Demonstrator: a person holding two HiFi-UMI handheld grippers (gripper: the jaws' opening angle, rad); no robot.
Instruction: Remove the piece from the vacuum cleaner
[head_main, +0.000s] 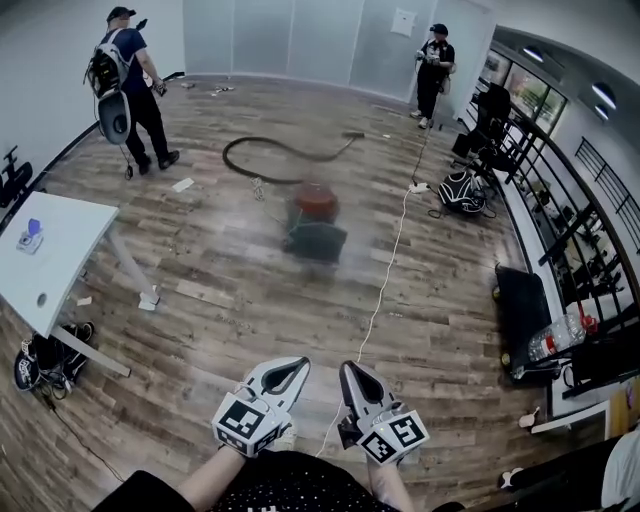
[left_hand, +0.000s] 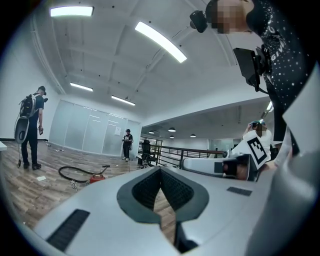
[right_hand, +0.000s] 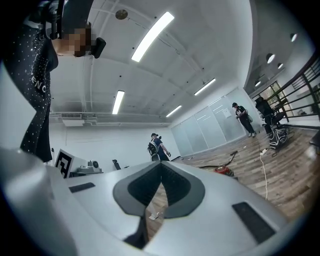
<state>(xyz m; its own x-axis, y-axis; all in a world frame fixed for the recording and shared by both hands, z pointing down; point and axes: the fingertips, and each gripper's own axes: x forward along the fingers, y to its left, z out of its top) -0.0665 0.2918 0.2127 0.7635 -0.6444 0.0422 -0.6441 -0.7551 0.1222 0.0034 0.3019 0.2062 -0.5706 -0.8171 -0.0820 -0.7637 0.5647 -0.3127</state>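
A red and dark vacuum cleaner (head_main: 314, 222) stands on the wooden floor mid-room, blurred in the head view. Its black hose (head_main: 270, 160) loops on the floor behind it. The vacuum cleaner (left_hand: 97, 177) shows small and far off in the left gripper view, and the same vacuum cleaner (right_hand: 224, 171) is tiny in the right gripper view. My left gripper (head_main: 296, 364) and right gripper (head_main: 346, 367) are held side by side near my body, well short of the vacuum. Both are shut with nothing between the jaws.
A white power cable (head_main: 388, 270) runs across the floor from the right of the vacuum toward me. A white table (head_main: 62, 258) stands at left. One person (head_main: 130, 85) stands far left, another person (head_main: 434, 72) far right. Bags and a black railing (head_main: 565, 215) line the right side.
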